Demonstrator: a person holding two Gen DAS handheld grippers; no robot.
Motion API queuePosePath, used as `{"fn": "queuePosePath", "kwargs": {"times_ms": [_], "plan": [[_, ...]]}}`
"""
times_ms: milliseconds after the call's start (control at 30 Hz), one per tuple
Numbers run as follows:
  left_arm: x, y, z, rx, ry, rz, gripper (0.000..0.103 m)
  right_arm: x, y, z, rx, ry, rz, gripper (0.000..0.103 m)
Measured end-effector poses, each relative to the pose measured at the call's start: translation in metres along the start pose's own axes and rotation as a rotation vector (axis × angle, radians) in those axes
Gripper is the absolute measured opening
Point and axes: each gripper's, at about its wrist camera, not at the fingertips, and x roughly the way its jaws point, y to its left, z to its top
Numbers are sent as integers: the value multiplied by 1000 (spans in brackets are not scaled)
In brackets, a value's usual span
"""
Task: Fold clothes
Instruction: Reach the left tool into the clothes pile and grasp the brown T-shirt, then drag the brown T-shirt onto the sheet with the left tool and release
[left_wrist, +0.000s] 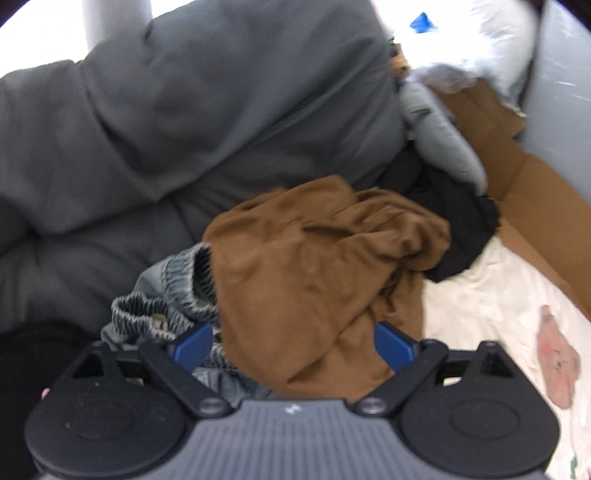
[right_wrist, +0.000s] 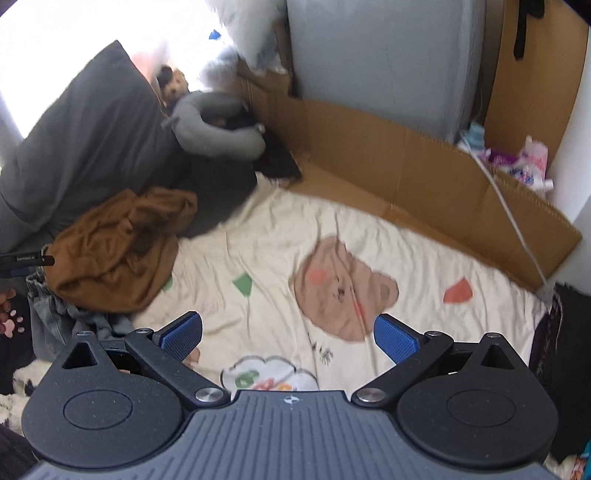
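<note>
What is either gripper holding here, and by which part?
Nothing. The left gripper is open over the crumpled brown garment; the right gripper is open above the bear-print sheet.

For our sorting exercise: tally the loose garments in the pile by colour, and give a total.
Brown: 1, the brown garment
Grey-blue: 1, the grey-blue trousers
Black: 1, the black garment
Total: 3
</note>
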Motion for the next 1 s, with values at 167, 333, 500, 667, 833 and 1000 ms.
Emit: {"fn": "queuePosePath", "kwargs": {"times_ms": [167,333,500,667,833,1000], "plan": [[37,19,-10,-97,49,-15,91,11,0,-8,7,39,-2,102],[65,28,-12,-140,73,-23,85,12,3,-11,1,55,6,102],[66,31,-6,-142,75,10,54,14,7,-13,13,70,17,102],[55,39,-7,-159,78,-32,38,11,16,-15,-7,59,30,102],[38,39,-8,-163,65,-130,5,5,20,-15,4,45,51,102],[22,17,-9,-120,56,-228,4,-5,22,-15,30,21,75,102]]}}
